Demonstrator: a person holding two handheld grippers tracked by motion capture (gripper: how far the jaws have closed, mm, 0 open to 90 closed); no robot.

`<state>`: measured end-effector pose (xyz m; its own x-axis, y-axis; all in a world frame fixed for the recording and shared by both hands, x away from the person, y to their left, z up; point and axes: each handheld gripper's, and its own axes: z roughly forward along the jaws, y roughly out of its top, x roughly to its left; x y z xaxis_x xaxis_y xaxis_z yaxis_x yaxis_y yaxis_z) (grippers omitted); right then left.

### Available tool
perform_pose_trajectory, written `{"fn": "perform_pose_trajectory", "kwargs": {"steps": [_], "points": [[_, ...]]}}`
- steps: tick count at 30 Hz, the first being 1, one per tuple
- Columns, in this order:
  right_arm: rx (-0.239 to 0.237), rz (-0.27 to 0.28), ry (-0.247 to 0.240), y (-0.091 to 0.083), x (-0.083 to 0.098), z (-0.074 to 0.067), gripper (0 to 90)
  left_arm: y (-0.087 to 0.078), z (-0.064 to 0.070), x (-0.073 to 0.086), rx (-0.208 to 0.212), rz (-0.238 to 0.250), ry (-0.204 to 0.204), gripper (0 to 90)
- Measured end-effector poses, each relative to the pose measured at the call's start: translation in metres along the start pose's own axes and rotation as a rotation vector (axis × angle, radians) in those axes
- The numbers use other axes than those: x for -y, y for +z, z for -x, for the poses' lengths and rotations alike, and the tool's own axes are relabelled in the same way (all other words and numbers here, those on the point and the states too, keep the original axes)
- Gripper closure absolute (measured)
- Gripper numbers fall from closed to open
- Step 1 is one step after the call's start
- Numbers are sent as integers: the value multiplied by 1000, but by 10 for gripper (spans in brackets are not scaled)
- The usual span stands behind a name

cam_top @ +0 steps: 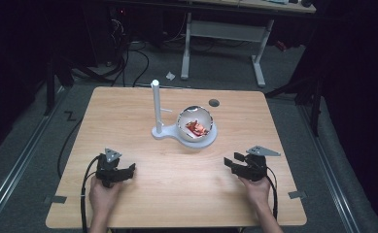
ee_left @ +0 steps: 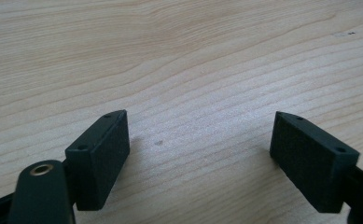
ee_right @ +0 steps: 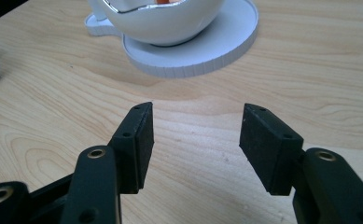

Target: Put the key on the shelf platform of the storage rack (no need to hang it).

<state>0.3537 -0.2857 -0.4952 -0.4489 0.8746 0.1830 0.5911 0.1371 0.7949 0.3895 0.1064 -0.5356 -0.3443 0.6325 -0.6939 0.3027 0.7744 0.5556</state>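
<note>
Fingers on our left gripper (cam_top: 128,171) stand wide apart over bare worktop (cam_top: 177,170), nothing between them. Right gripper (cam_top: 231,164) fingers are parted too, narrower gap, nothing gripped, pads (ee_right: 137,140) clear of the wood. Both sit near our edge of the worktop, well apart from each other. White bowl (cam_top: 195,124) with red pieces inside sits on its white stand (cam_top: 163,132) with an upright post, mid-worktop, ahead of both grippers.
</note>
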Motion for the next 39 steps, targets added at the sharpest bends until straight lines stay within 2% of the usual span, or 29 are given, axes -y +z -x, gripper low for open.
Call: {"fn": "perform_pose_trajectory", "kwargs": {"steps": [10, 15, 28, 35, 39], "points": [[35, -51, -34, 17, 7, -8, 463, 0, 0, 0, 0, -2, -2, 200], [67, -74, -72, 24, 9, -10, 470, 0, 0, 0, 0, -2, -1, 200], [91, -121, -81, 37, 18, -10, 474, 0, 0, 0, 0, -3, -2, 198], [132, -126, -159, 39, 19, -15, 440, 0, 0, 0, 1, -3, -1, 198], [134, -123, -156, 39, 20, -15, 432, 0, 0, 0, 1, -3, -1, 198]]}}
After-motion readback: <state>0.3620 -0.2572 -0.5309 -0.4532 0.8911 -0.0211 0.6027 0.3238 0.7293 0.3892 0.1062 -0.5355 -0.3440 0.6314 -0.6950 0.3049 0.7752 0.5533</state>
